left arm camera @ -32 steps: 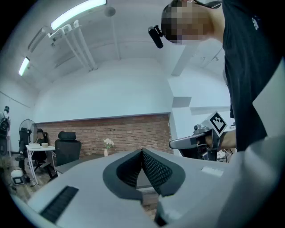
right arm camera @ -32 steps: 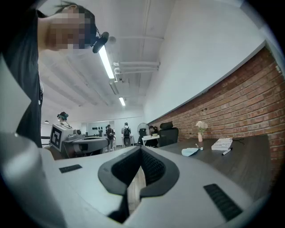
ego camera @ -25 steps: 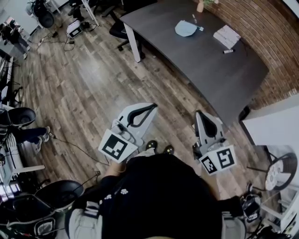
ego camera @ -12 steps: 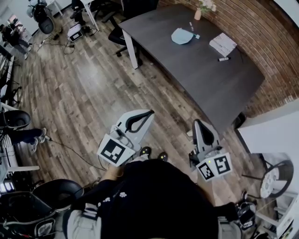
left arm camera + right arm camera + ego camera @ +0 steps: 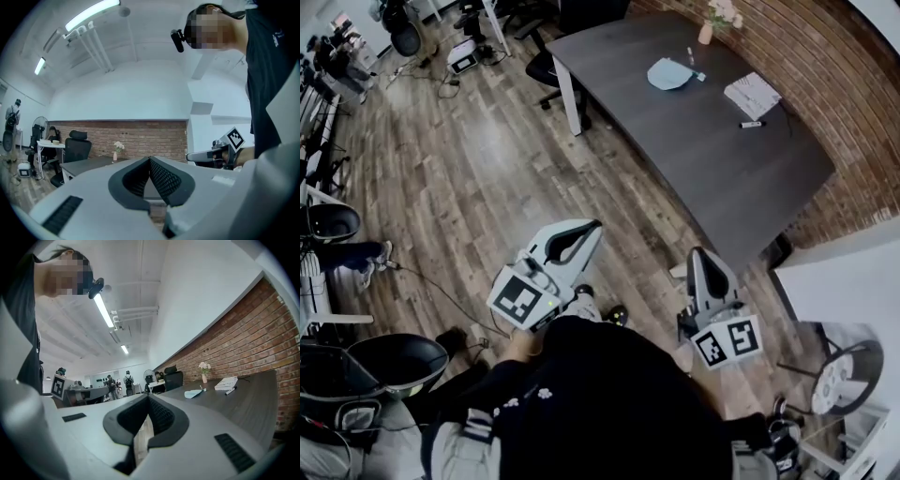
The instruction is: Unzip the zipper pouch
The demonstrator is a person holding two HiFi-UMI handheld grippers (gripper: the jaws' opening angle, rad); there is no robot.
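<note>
The dark table (image 5: 741, 169) runs slantwise from its far end to a near corner, with the brick wall (image 5: 858, 84) close along its far long side. Its other long side is a clean, straight edge facing a broad stretch of bare wooden floor (image 5: 478, 178). A white leg (image 5: 568, 94) stands under the far end of that edge, and an office chair (image 5: 542, 66) sits just beyond it. A white counter (image 5: 848, 267) stands close off the table's near corner on the wall side, leaving only a narrow gap there.

The zipper pouch (image 5: 668, 73), pale blue, lies flat near the table's far end, towards the open edge. A white notebook (image 5: 752, 94) and a marker (image 5: 752, 124) lie nearer the wall side, and a small vase of flowers (image 5: 707, 30) stands at the far end.

The person (image 5: 609, 403) stands on the floor off the table's near end, holding both tools level and pointed towards the table. The left gripper (image 5: 593, 226) is over the open floor, well out from the long edge. The right gripper (image 5: 700, 254) is just short of the near corner. Each has its jaws pressed together with nothing between them. Both are well apart from the pouch.
</note>
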